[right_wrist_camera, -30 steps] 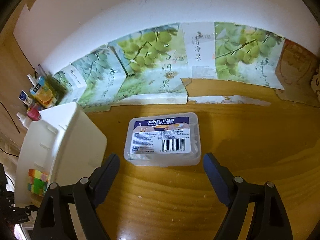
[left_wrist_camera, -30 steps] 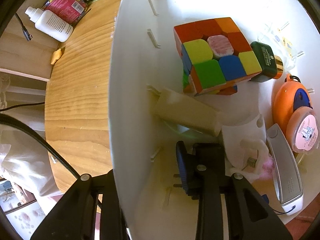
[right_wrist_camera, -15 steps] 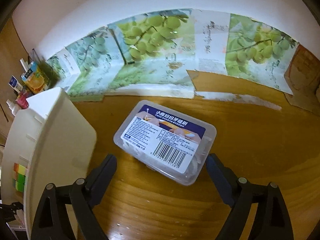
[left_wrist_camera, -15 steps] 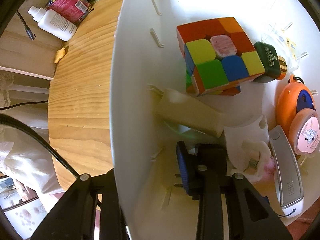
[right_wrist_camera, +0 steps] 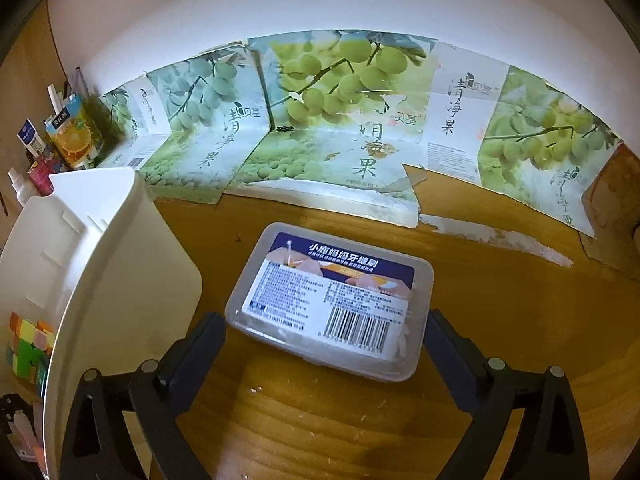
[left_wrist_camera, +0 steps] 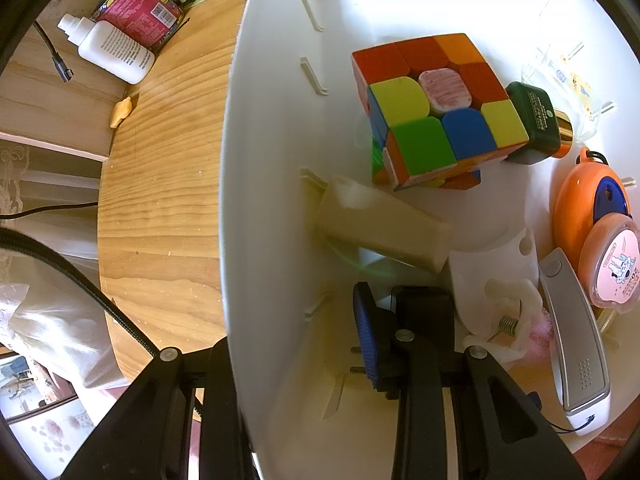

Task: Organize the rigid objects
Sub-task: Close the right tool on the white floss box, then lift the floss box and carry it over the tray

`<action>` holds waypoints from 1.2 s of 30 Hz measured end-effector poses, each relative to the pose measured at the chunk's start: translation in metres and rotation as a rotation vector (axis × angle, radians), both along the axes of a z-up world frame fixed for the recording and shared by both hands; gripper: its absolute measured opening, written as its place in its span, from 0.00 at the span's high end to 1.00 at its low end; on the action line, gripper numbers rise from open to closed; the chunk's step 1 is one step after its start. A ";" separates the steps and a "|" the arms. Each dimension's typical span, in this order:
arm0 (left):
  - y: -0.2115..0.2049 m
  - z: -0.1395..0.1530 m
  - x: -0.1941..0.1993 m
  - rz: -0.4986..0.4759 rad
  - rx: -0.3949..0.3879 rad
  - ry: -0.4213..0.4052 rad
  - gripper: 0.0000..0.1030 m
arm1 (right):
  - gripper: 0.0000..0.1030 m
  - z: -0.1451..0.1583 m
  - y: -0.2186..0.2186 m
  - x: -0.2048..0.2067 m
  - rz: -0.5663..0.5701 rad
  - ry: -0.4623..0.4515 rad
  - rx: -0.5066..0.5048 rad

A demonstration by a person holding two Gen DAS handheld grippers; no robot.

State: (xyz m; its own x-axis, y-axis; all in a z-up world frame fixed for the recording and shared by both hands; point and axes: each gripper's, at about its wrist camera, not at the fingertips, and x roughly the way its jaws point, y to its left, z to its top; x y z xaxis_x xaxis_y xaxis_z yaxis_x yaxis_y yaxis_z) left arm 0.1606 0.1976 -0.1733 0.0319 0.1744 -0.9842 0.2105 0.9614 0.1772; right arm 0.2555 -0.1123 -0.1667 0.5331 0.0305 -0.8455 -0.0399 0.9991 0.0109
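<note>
My left gripper (left_wrist_camera: 296, 344) is shut on the wall of a white storage bin (left_wrist_camera: 264, 208), one finger inside, one outside. Inside the bin lie a colourful puzzle cube (left_wrist_camera: 436, 108), a beige block (left_wrist_camera: 384, 228), a dark green bottle (left_wrist_camera: 536, 120), an orange case (left_wrist_camera: 576, 200), a pink-lidded tub (left_wrist_camera: 616, 268), a silver device (left_wrist_camera: 576, 336) and a white clip (left_wrist_camera: 508, 324). My right gripper (right_wrist_camera: 324, 344) is open, its fingers on either side of a clear plastic box (right_wrist_camera: 332, 300) with a blue-white label on the wooden table. The bin (right_wrist_camera: 120, 264) stands left of that box.
A white bottle (left_wrist_camera: 112, 52), a red packet (left_wrist_camera: 140, 8) and a yellow scrap (left_wrist_camera: 120, 112) lie on the round wooden table (left_wrist_camera: 160, 200) left of the bin. Grape-printed cardboard (right_wrist_camera: 340, 120) lines the wall behind. A juice carton (right_wrist_camera: 76, 136) stands at the far left.
My right gripper has moved forward and lower, so the clear box now sits between its fingers, and the box has turned slightly. My left gripper keeps its hold on the bin wall.
</note>
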 end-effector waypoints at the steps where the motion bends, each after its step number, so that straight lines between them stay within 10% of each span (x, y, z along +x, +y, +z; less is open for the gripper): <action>1: 0.001 0.000 0.000 0.001 -0.001 -0.001 0.66 | 0.03 -0.001 0.001 0.001 0.000 0.002 -0.001; 19: 0.007 0.003 -0.010 -0.003 -0.018 -0.001 0.66 | 0.07 0.005 -0.006 -0.003 -0.046 -0.004 0.073; 36: 0.015 0.045 -0.031 -0.079 -0.117 -0.086 0.49 | 0.07 0.124 0.058 -0.083 0.004 -0.218 -0.074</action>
